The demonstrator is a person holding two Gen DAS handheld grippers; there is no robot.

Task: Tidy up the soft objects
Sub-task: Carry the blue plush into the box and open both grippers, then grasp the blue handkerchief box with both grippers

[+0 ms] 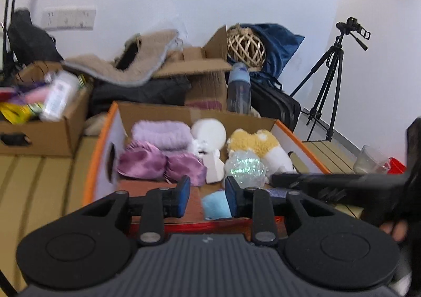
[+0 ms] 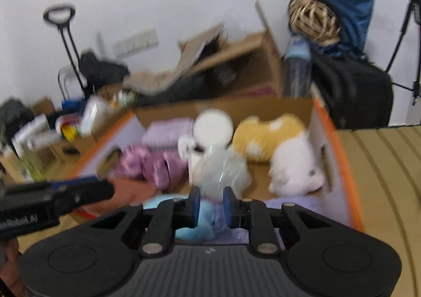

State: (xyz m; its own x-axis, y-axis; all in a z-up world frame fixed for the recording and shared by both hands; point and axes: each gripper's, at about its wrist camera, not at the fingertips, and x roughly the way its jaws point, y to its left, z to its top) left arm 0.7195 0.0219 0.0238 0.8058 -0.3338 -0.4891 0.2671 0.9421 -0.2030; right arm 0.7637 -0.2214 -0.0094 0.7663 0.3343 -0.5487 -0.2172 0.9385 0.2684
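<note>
1. An orange edge is seen on the brown cardboard box (image 1: 302, 139).
2. The fluffy pillow (image 1: 161, 135) is coloured lilac; the satin cloth (image 1: 147, 162) is shiny purple.
3. The plush dog (image 1: 260, 145) is patterned yellow and white.
4. The small towel (image 1: 216, 205) is light blue.
5. The gripper pads (image 1: 185, 193) are blue.

Right wrist view motion-blurred; light blue soft item (image 2: 202, 220) half hidden behind right gripper (image 2: 211, 205) jaws.

Only one piece of lettering can be partly read: white blurred letters ending in "Robot.AI", printed on the side of the left gripper (image 2: 52, 199) seen from the right wrist.
</note>
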